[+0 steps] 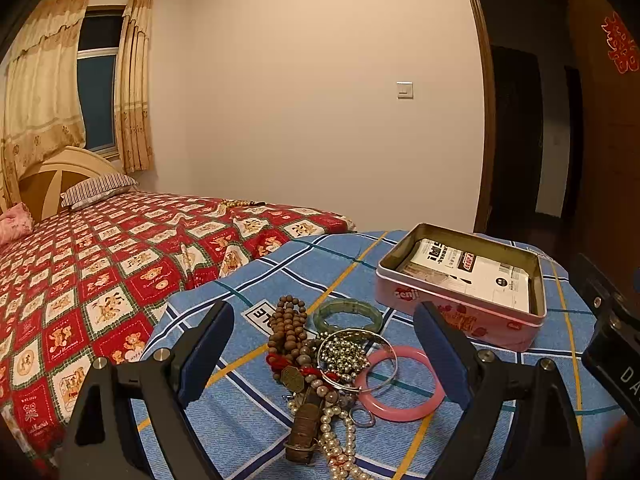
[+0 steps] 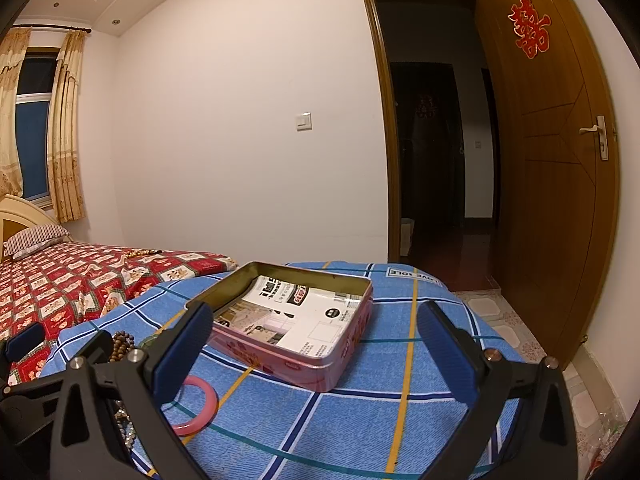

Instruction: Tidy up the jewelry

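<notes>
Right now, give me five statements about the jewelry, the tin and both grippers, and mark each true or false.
1. The pink tin has its lid on. False: it is open, with printed packets inside.
2. The pink bangle lies on the blue plaid cloth. True.
3. The left gripper is shut on the pearl necklace. False: it is open, holding nothing.
4. The green bracelet lies beside the wooden beads. True.
5. The right gripper is open and empty. True.

Bedroom: bed [image 1: 100,264], curtained window [image 1: 96,80], door [image 2: 552,160]
</notes>
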